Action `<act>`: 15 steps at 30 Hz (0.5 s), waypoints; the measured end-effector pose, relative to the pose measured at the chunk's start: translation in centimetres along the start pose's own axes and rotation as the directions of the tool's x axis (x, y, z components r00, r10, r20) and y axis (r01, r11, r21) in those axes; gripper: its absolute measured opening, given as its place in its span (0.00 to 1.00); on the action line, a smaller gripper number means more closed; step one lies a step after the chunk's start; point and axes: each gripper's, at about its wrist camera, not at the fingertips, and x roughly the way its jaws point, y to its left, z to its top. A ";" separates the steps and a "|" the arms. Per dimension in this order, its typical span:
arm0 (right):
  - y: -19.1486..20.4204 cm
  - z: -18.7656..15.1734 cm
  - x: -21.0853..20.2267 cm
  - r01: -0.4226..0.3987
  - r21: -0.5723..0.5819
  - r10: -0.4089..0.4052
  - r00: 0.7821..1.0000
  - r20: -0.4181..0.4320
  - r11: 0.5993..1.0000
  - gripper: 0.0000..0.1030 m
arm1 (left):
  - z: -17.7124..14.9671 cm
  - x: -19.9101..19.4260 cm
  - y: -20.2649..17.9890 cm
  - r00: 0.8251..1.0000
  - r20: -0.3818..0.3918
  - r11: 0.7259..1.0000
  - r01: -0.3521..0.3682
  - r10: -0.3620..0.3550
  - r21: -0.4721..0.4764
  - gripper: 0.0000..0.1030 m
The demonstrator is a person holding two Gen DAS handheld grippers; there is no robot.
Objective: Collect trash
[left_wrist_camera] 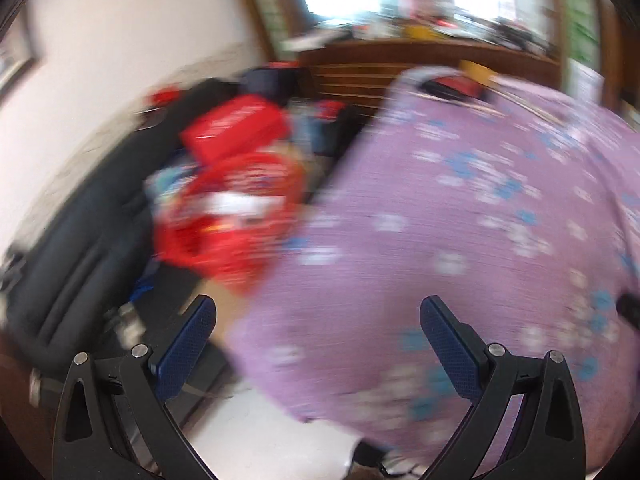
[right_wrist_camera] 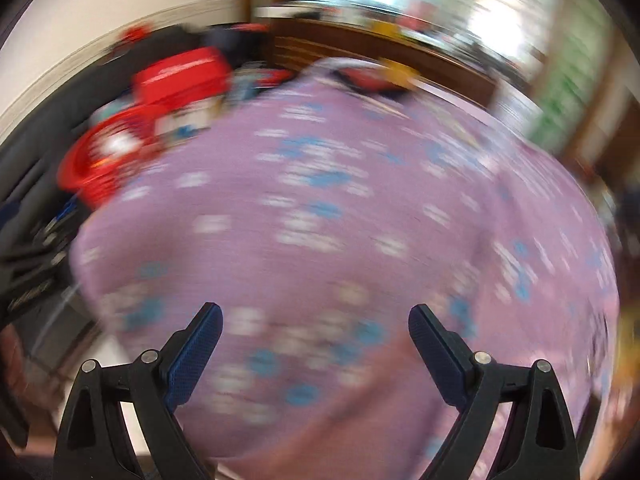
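Both views are motion-blurred. Left tool [left_wrist_camera: 318, 312] and right tool [right_wrist_camera: 315, 318] gape wide, empty, above the purple floral bedspread [left_wrist_camera: 460, 220]. No trash is identifiable; red bags [left_wrist_camera: 224, 216] lie centre-left. Steady the tools before choosing a target.

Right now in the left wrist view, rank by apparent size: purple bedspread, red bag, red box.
1. Purple bedspread, fills most of the frame, though it is nearest the camera.
2. Red bag.
3. Red box, smaller but farther back; blur makes edges unsure.
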 end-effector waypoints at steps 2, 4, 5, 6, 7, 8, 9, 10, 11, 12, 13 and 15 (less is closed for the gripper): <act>-3.8 -1.3 1.0 0.090 0.097 -0.088 0.996 -0.026 0.991 0.93 | 0.6 1.3 -3.4 0.993 -0.033 0.992 0.114 -0.113 0.055 0.98; -7.7 -2.9 2.0 0.149 0.194 -0.142 0.988 -0.054 0.970 0.93 | 1.1 2.5 -6.8 0.982 -0.061 0.977 0.187 -0.182 0.102 0.98; -9.1 -3.3 2.3 0.167 0.223 -0.156 0.986 -0.066 0.960 0.93 | 1.4 3.1 -8.7 0.976 -0.062 0.968 0.215 -0.209 0.126 0.98; -10.7 -3.8 2.7 0.183 0.259 -0.168 0.983 -0.080 0.948 0.93 | 1.6 3.6 -10.4 0.973 -0.061 0.960 0.232 -0.225 0.154 0.98; -11.9 -4.2 3.2 0.191 0.283 -0.174 0.981 -0.086 0.940 0.93 | 1.8 3.9 -11.5 0.971 -0.057 0.956 0.238 -0.232 0.171 0.98; -12.9 -4.5 3.7 0.197 0.305 -0.175 0.980 -0.096 0.932 0.93 | 2.0 4.2 -12.6 0.966 -0.051 0.949 0.258 -0.253 0.184 0.98; -13.9 -4.8 4.4 0.194 0.334 -0.164 0.980 -0.115 0.922 0.93 | 2.3 4.6 -14.0 0.959 -0.051 0.936 0.285 -0.280 0.205 0.98; -14.6 -5.1 4.7 0.183 0.365 -0.150 0.982 -0.118 0.913 0.93 | 2.5 4.9 -14.9 0.954 -0.061 0.928 0.299 -0.293 0.221 0.98; -15.3 -5.3 5.1 0.171 0.398 -0.139 0.984 -0.109 0.901 0.93 | 2.6 5.2 -15.7 0.946 -0.075 0.917 0.325 -0.316 0.231 0.98; -15.6 -5.4 5.4 0.172 0.410 -0.137 0.984 -0.113 0.895 0.93 | 2.8 5.6 -16.7 0.929 -0.098 0.898 0.369 -0.356 0.238 0.98; -15.8 -5.4 5.8 0.177 0.423 -0.137 0.983 -0.125 0.889 0.93 | 2.8 5.8 -17.5 0.924 -0.110 0.892 0.382 -0.366 0.242 0.98; -15.6 -5.2 6.2 0.181 0.423 -0.144 0.983 -0.117 0.888 0.99 | 2.9 6.6 -18.7 0.916 -0.137 0.881 0.401 -0.378 0.253 0.98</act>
